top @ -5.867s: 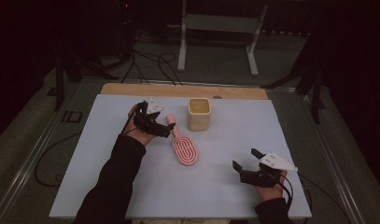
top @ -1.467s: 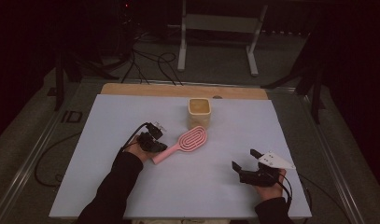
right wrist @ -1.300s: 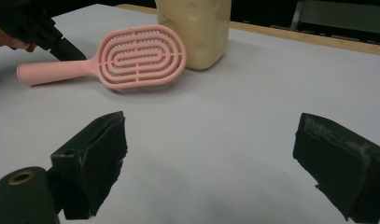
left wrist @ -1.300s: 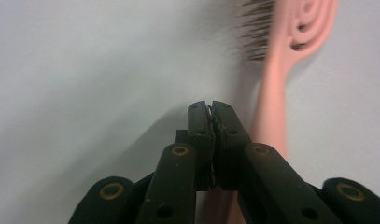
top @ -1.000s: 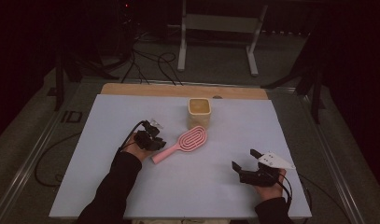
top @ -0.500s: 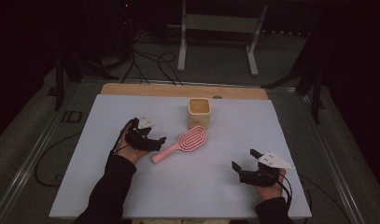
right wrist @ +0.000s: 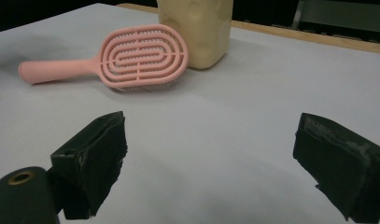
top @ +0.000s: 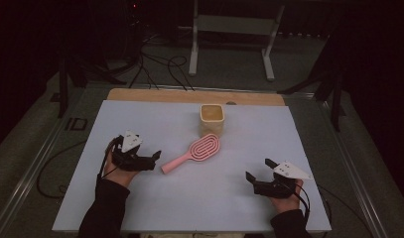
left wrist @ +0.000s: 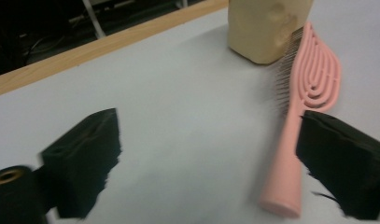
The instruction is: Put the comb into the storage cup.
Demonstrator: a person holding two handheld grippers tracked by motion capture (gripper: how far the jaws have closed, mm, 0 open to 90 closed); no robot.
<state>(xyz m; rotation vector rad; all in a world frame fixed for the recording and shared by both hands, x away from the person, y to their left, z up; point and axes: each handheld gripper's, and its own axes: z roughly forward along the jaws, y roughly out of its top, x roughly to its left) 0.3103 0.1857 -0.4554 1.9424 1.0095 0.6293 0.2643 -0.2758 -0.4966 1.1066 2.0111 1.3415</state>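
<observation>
A pink hairbrush point(top: 194, 152) lies flat on the white table top point(top: 140, 124), its oval head beside a beige square cup point(top: 212, 119) and its handle pointing near-left. My left gripper point(top: 152, 161) hovers just left of the handle's end. Its jaws have just been opening and now stand wide, pressing on nothing. In the left gripper view the hairbrush point(left wrist: 313, 88) runs up past the right jaw toward the cup point(left wrist: 267, 28). My right gripper point(top: 257, 168) rests open at the near right, facing the hairbrush point(right wrist: 141, 56) and cup point(right wrist: 197, 28).
A wooden strip point(top: 189, 96) runs along the table's far edge. Beyond it on the dark floor stand a metal frame point(top: 229, 39) and loose cables point(top: 155, 64). Bare white surface lies between the two grippers.
My left gripper has let go of the brush handle, opened its jaws and drawn back to the left and up. The brush lies still. The right gripper has not moved.
</observation>
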